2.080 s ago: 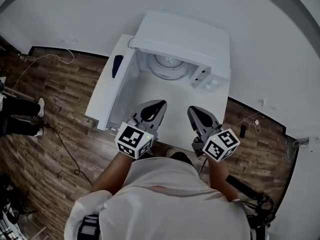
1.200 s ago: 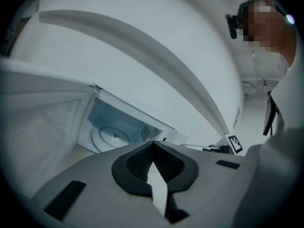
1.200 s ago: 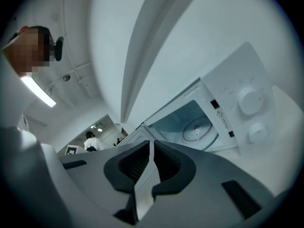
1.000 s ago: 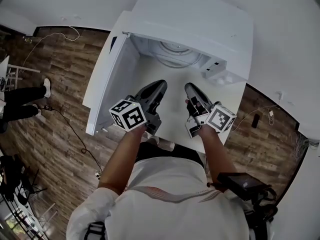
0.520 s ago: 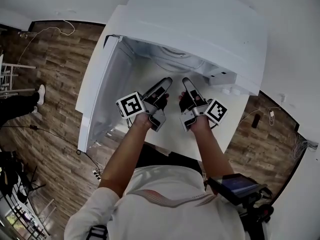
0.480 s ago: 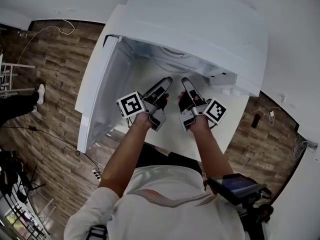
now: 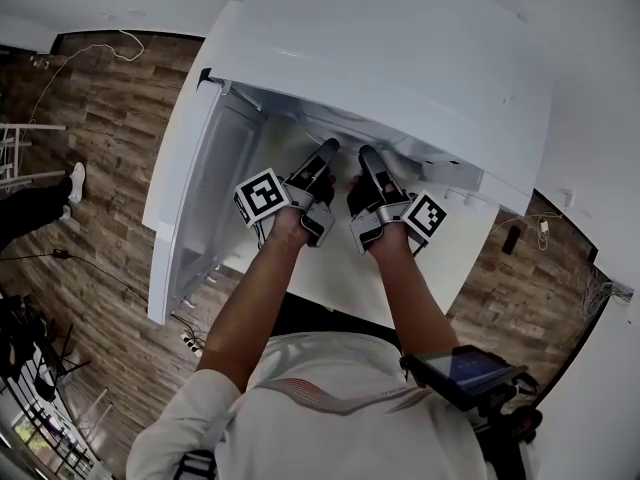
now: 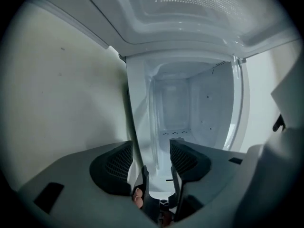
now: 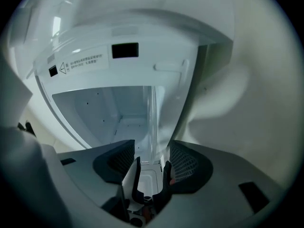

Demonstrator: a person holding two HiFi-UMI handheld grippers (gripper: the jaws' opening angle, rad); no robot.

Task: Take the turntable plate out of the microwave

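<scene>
The person wears a white short-sleeved shirt crossed by a thin red strap. The left gripper and right gripper have dark grey housings. Each carries a white marker cube printed with black squares. The jaws have black mesh-textured inner faces.

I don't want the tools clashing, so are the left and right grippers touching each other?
Apart. The head view shows the left gripper and right gripper side by side at the microwave mouth, with a pale gap between them.
</scene>
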